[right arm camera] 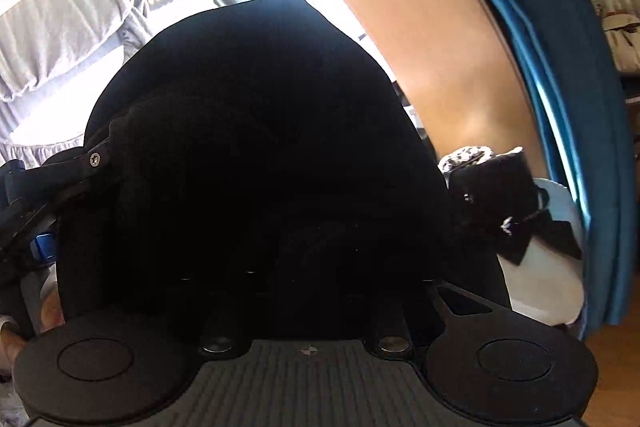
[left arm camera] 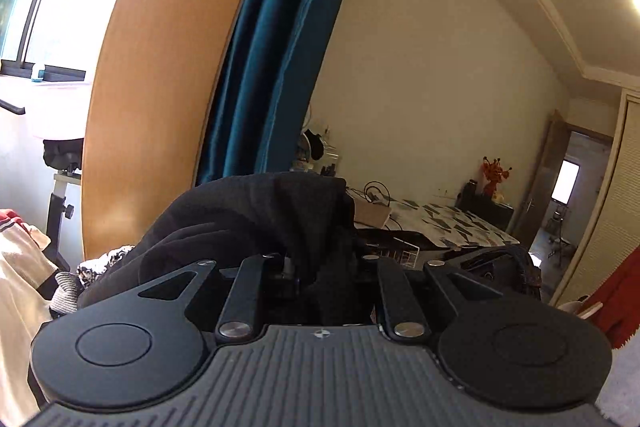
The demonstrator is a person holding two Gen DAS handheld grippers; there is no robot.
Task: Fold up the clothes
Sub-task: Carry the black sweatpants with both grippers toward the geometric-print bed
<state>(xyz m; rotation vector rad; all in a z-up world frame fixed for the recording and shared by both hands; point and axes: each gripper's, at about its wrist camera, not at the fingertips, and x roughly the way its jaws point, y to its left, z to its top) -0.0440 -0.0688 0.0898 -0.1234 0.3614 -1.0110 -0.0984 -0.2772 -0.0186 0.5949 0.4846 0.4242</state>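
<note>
A black garment (left arm camera: 256,211) is bunched over the fingers of my left gripper (left arm camera: 320,267) and hides their tips. The jaws stand close together with the cloth pinched between them. In the right wrist view the same black garment (right arm camera: 256,107) rises as a large dark dome that fills the middle of the picture. It covers my right gripper (right arm camera: 308,267), whose jaws are narrow and closed on the fabric. A black metal part with a screw (right arm camera: 94,159) pokes out at the cloth's left edge. Both grippers hold the garment up in the air.
An orange curtain (left arm camera: 160,87) and a blue curtain (left arm camera: 280,47) hang ahead. A bed with a patterned sheet (left arm camera: 452,223) lies at the right, an open doorway (left arm camera: 568,183) beyond. A cream garment (left arm camera: 16,267) lies at the left. Grey cloth (right arm camera: 68,19) hangs by the window; a black-and-white garment (right arm camera: 500,187) lies at the right.
</note>
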